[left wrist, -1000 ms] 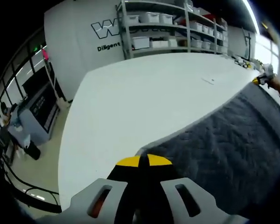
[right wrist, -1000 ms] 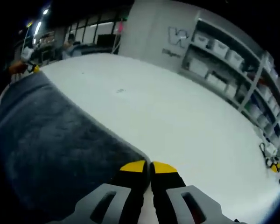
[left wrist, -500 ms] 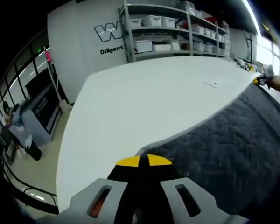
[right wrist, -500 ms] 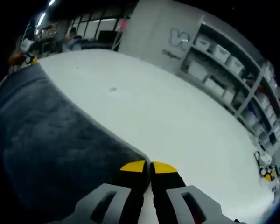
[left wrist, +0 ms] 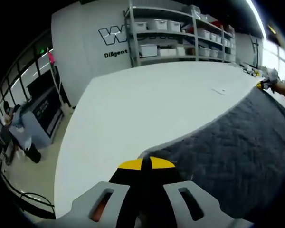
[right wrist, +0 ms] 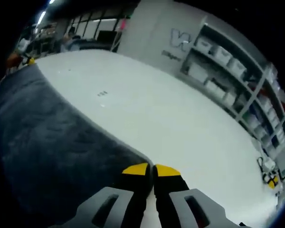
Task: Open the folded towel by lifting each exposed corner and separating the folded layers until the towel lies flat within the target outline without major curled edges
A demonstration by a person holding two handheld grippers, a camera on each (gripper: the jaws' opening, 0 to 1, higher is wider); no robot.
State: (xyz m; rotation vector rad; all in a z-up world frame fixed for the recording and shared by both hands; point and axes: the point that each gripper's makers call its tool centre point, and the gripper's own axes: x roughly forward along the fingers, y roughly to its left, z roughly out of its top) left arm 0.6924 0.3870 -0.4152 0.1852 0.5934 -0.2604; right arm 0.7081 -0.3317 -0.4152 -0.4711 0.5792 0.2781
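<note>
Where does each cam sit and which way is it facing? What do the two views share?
Left gripper view: rides the left gripper, looking along its shut jaws at a dark towel corner, white table and shelves beyond; the other gripper shows far right.
Right gripper view: rides the right gripper, jaws shut at the towel's opposite corner.
Shared: towel, table, shelves.

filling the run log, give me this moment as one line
left tongs: shut on grey towel corner | right tongs: shut on opposite corner | towel: stretched between both above white table | stage: spreading, not laid flat
</note>
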